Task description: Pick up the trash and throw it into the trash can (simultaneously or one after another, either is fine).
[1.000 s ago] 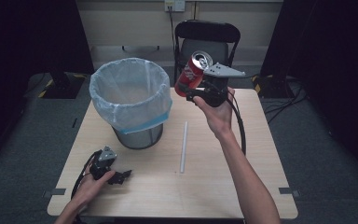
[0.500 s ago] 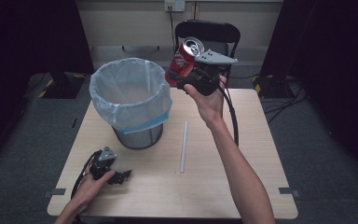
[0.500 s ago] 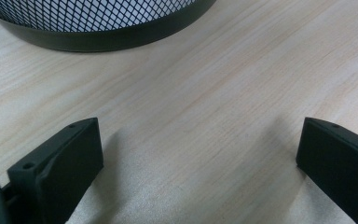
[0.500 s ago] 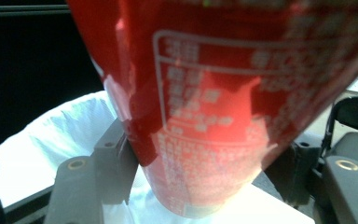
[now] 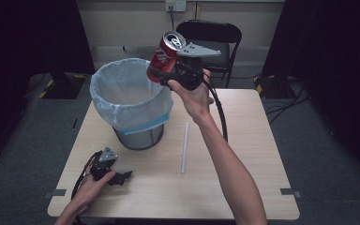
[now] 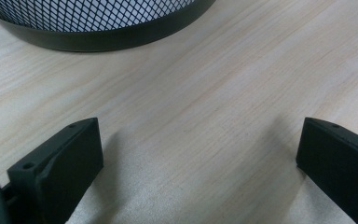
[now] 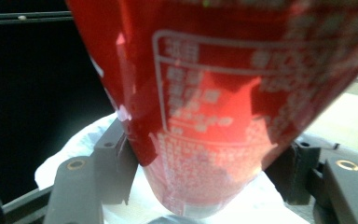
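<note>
Right tongs point(image 5: 161, 70) clamp a glossy red cylindrical can point(image 5: 165, 56).

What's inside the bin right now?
The bin holds a pale liner bag; the inner walls that show look bare. Its bottom is hidden by the near rim, and the red can in the right gripper overlaps its far edge.

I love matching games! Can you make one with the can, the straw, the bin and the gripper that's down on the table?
Things:
1. red can
2. white straw
3. mesh bin
4. left gripper

States:
A. lined with a pale bag
B. resting open on the table
C. clamped in the right gripper, up in the air
D. lying flat on the wood

Pairs: 1-C, 2-D, 3-A, 4-B
</note>
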`<state>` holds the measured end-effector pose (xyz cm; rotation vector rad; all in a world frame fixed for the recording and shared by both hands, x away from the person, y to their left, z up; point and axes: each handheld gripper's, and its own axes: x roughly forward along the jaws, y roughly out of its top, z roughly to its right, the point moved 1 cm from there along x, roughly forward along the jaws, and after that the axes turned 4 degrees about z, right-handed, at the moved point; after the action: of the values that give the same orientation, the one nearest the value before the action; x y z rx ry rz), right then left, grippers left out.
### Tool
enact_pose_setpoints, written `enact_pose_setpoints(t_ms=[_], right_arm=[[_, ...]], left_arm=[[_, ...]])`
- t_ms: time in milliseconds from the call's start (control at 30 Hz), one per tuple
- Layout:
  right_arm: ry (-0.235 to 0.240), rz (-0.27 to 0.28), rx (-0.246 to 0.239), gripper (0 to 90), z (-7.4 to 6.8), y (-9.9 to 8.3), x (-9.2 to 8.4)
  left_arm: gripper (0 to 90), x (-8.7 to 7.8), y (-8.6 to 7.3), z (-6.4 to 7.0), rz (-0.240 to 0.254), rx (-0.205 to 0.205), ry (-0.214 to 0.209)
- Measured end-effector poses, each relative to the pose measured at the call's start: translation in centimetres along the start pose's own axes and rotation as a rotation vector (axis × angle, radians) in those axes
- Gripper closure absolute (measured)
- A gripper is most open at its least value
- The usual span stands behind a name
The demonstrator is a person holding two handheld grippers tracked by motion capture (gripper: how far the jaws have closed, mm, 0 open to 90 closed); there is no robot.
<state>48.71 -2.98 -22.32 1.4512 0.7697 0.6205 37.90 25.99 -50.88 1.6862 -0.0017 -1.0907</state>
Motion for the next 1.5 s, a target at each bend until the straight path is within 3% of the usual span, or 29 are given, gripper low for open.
enact_pose_setpoints(t_ms=[300, 633, 1033, 1233, 1500], right_arm=[[0.108, -0.038, 0.018, 34.2, -1.6, -0.3, 2.7], [0.171, -0.125, 0.018, 33.6, -2.6, -1.8, 4.9], [0.179, -0.143, 0.018, 29.5, -2.9, -2.7, 5.6], [0.174, -0.147, 0.017, 22.4, -2.9, -2.7, 5.7], [0.161, -0.143, 0.014, 24.2, -2.8, -2.7, 5.5]], left_arm=[[0.0, 0.0, 0.0, 0.0, 0.000, -0.001, -0.004], [0.0, 0.0, 0.0, 0.0, 0.003, -0.005, -0.006], [0.0, 0.0, 0.0, 0.0, 0.001, -0.003, -0.004], [0.0, 0.0, 0.0, 0.0, 0.001, -0.003, -0.004], [0.0, -0.1, -0.1, 0.0, 0.001, 0.001, -0.010]])
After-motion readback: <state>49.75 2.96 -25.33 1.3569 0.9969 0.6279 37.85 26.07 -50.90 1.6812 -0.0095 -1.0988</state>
